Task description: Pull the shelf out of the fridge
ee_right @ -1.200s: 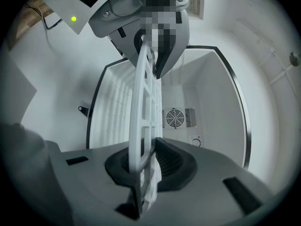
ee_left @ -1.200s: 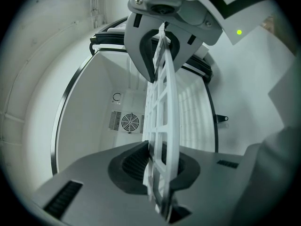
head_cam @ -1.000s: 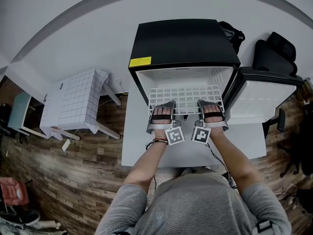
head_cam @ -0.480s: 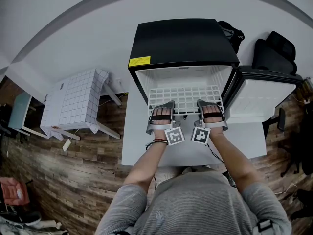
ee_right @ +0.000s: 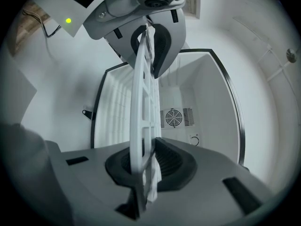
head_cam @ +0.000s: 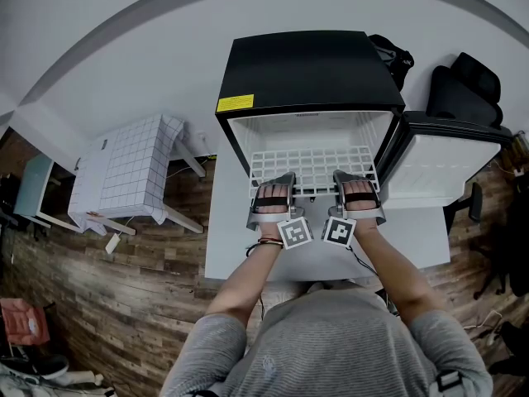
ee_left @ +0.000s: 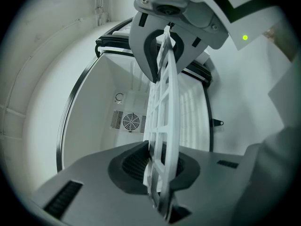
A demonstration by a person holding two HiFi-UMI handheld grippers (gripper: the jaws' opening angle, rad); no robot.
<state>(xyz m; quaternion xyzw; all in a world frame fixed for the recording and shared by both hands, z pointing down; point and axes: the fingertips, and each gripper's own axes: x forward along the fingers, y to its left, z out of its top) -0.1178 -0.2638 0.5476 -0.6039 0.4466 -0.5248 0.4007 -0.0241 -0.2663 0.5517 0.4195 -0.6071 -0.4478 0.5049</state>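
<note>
The left gripper (head_cam: pixel 275 182) and right gripper (head_cam: pixel 354 180) each pinch the grid shelf (head_cam: pixel 312 160) at its front edge. An uneven pull would likely skew it and jam it inside the fridge (head_cam: pixel 310 73).

The fridge (head_cam: pixel 310 64) — black casing, white interior — carries a yellow label (head_cam: pixel 236 104). The shelf (head_cam: pixel 312 164) is white, an open square grid. The left gripper (head_cam: pixel 276 182) and the right gripper (head_cam: pixel 355 180) have grey bodies and black-and-white square markers. The table (head_cam: pixel 227 238) is plain white; the floor (head_cam: pixel 124 288), brown wood planks. The side table (head_cam: pixel 128 172) wears a white cloth with a thin grid pattern. The shirt (head_cam: pixel 331 346) is grey
</note>
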